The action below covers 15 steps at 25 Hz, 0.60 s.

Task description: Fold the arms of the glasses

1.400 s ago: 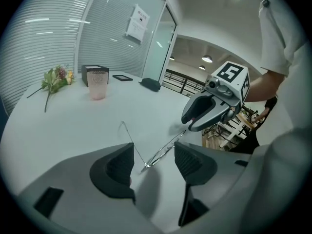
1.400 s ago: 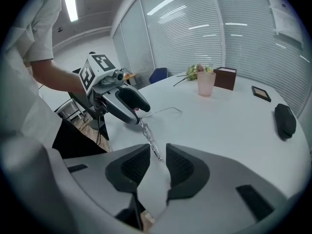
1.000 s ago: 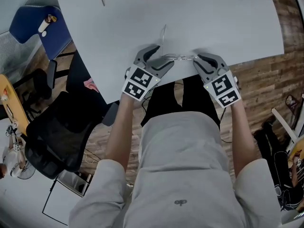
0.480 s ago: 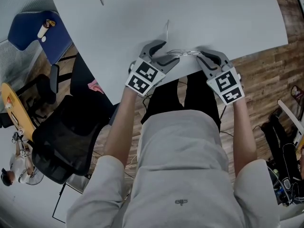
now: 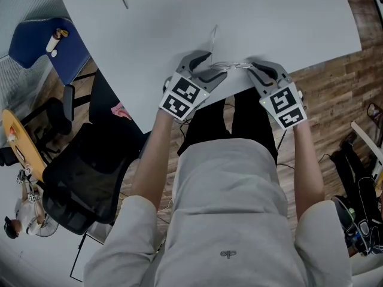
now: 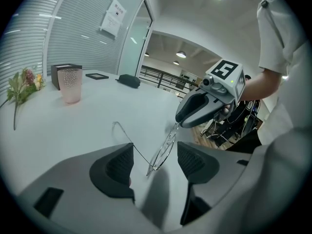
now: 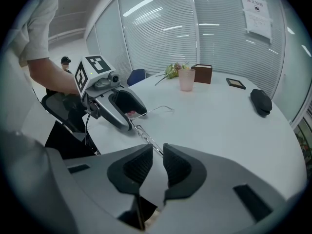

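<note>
The glasses (image 5: 236, 66) are bare thin wire with clear lenses. They stand on edge at the near rim of the smooth white table (image 5: 269, 17), stretched between my two grey plastic grippers. My right gripper (image 5: 251, 70) has just been closing. Its ribbed black fingers (image 7: 180, 167) are narrow now and pinch one end of the frame. My left gripper (image 5: 214, 66) has its fingers (image 6: 119, 165) wide, and the frame's other corner sits between them untouched.

The head view gives the glasses only as a faint glint. The left gripper view shows one arm (image 6: 124, 135) swung out over the table, hooked at its tip. The right gripper view shows the frame edge-on, running into my fingers.

Farther back on the table stand a speckled pink cup (image 6: 70, 84), a dark box (image 6: 66, 72), a sprig of flowers (image 6: 22, 84) and a black pouch (image 7: 261, 101). Only the head view shows the black office chair (image 5: 84, 172) on the wood floor (image 5: 335, 94).
</note>
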Each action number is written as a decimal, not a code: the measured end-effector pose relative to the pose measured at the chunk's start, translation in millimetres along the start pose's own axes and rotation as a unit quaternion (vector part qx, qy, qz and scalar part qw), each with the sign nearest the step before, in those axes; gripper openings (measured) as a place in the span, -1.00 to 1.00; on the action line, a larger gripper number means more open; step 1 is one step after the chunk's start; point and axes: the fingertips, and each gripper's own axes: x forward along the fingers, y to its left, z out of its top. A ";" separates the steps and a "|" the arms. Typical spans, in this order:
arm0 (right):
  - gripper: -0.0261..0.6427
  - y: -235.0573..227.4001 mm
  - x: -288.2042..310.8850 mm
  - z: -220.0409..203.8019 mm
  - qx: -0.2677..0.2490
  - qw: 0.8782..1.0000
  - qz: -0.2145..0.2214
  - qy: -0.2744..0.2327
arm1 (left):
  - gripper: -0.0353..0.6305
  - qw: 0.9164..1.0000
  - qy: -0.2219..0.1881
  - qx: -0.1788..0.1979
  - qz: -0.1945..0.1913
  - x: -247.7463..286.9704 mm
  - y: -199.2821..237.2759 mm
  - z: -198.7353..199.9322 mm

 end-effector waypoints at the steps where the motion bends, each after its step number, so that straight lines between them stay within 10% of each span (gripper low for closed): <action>1: -0.71 -0.2 0.2 -0.1 0.001 1.000 -0.001 0.000 | -0.02 1.000 0.000 0.001 0.000 0.1 -0.2 -0.3; 15: -0.71 -2.0 5.5 4.8 -0.002 1.000 0.001 0.001 | -0.15 1.000 -0.004 0.004 0.010 -3.0 5.0 -1.6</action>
